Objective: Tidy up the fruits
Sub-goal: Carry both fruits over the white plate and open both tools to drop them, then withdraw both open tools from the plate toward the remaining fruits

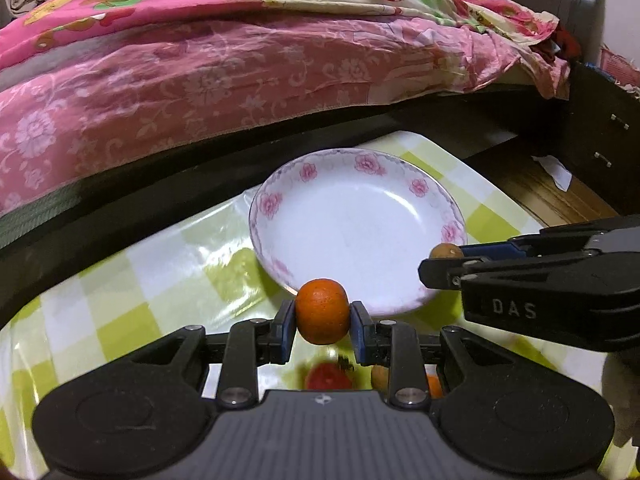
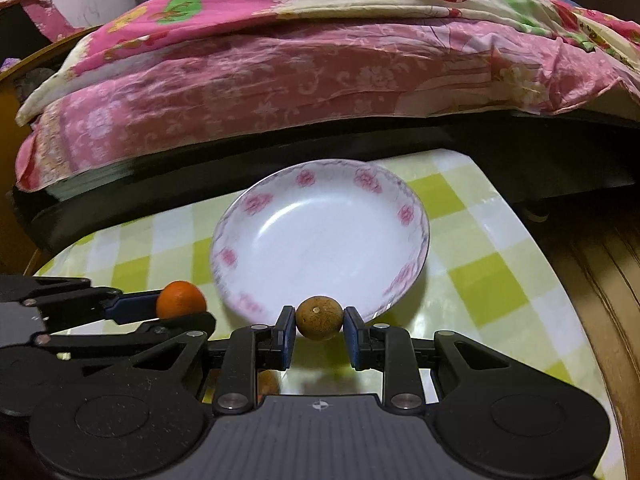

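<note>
Left gripper (image 1: pixel 322 316) clamps a firm, light orange (image 1: pixel 322 311) across its middle; right gripper (image 2: pixel 319 326) likewise pinches a brown fruit (image 2: pixel 319 317), plate (image 2: pixel 416 216) at twelve o'clock.

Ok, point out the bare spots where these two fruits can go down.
The plate is bare inside its flowered rim. Checked cloth lies bare to its right and, in the left wrist view, to its left. Crowded: near rim, where left claw holds the orange and right claw the brown fruit.
</note>
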A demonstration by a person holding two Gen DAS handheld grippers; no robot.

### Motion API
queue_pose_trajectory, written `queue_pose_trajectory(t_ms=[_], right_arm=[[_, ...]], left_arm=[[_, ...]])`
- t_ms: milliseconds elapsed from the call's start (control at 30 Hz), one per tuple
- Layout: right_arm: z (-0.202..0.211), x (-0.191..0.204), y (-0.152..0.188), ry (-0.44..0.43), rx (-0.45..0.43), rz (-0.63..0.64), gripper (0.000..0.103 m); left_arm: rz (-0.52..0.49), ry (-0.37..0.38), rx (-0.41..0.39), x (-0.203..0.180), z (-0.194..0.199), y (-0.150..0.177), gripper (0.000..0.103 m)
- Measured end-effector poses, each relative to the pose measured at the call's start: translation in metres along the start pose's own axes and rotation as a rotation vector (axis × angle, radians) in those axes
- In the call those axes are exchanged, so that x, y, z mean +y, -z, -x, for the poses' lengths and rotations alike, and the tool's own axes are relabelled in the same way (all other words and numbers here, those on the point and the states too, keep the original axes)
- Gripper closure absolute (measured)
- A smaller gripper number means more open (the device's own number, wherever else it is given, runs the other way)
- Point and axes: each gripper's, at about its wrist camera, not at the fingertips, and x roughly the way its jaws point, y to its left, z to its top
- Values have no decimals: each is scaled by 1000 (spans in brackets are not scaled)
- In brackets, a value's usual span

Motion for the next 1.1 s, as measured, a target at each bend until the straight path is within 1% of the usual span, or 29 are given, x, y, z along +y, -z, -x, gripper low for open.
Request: queue_pose_trajectory(t_ms=[200, 600, 833, 933, 1100], right_arm=[[-18, -5, -6, -9, 0, 21, 81], [-38, -8, -9, -16, 17, 42, 80], [-39, -8, -10, -22, 9, 39, 79], [-39, -9, -9, -20, 6, 34, 76], [-38, -10, -10, -20, 0, 31, 75]], left_arm=[[-11, -13, 4, 0, -15, -5, 67], [-37, -22, -17, -2, -25, -11, 67], [-39, -31, -21, -2, -25, -11, 65], [-37, -30, -21, -2, -25, -11, 65], [-28, -24, -16, -1, -24, -12, 64]])
